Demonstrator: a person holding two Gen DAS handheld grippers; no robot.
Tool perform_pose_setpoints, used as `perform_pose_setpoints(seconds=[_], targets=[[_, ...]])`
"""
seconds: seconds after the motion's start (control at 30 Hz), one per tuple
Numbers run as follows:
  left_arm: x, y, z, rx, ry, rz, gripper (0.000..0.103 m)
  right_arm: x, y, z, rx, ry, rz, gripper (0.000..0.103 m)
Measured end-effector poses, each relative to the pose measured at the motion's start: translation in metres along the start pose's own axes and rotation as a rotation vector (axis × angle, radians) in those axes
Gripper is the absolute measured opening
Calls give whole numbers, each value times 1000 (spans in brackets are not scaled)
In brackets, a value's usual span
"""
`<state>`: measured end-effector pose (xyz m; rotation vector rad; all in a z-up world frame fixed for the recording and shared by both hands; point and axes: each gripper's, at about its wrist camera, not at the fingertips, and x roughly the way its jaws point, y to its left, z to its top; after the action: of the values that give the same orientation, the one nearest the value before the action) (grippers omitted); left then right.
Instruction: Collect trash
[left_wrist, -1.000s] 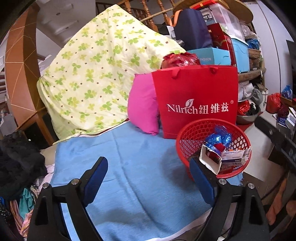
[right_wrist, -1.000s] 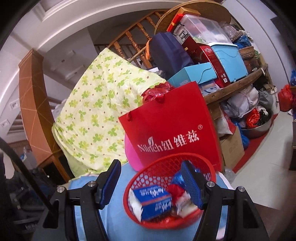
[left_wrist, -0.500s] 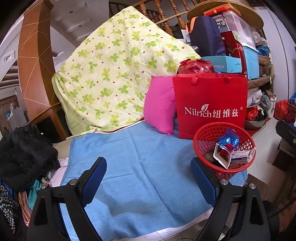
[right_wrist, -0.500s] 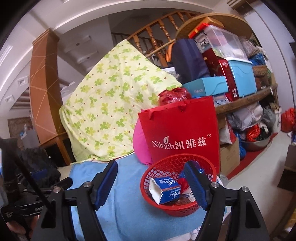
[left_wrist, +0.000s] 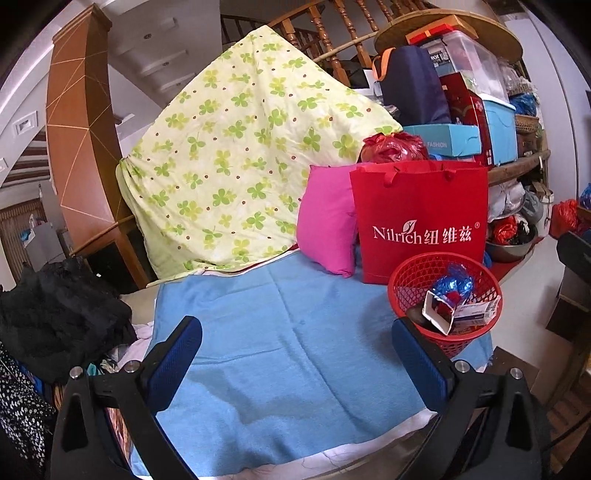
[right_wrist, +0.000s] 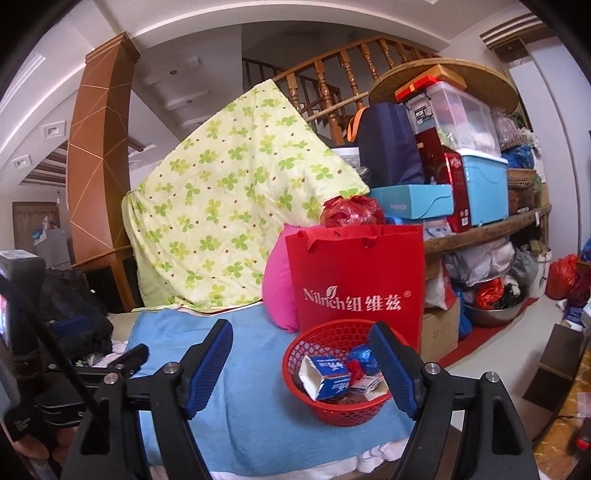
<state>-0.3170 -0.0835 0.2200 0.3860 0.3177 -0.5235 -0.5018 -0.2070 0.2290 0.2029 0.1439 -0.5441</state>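
Trash (right_wrist: 334, 376) lay in red basket (right_wrist: 295, 363) on blue towel (left_wrist: 295, 332), left gripper (left_wrist: 295, 345) jaws opening, empty, right gripper (right_wrist: 303, 369) jaws apart, empty.

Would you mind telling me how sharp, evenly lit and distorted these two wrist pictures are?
Left wrist view: sharp, soft even daylight, no glare on the blue cloth; straight lines bow toward the dark round border. Right wrist view: equally sharp on the red basket, the stair railing curves strongly, and the corners are black.

left gripper (left_wrist: 297, 356) opening, right gripper (right_wrist: 301, 363) agape, empty
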Motion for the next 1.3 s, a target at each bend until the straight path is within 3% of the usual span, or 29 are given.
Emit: perform_pose_setpoints(seconds=[0.47,1.3], targets=[[-22,8,8,-20,14,38,102,-23,2,13,-19,-32,-11,80],[-36,6,9,-19,-2,21,102,-38,6,11,-39,-35,-31,82]])
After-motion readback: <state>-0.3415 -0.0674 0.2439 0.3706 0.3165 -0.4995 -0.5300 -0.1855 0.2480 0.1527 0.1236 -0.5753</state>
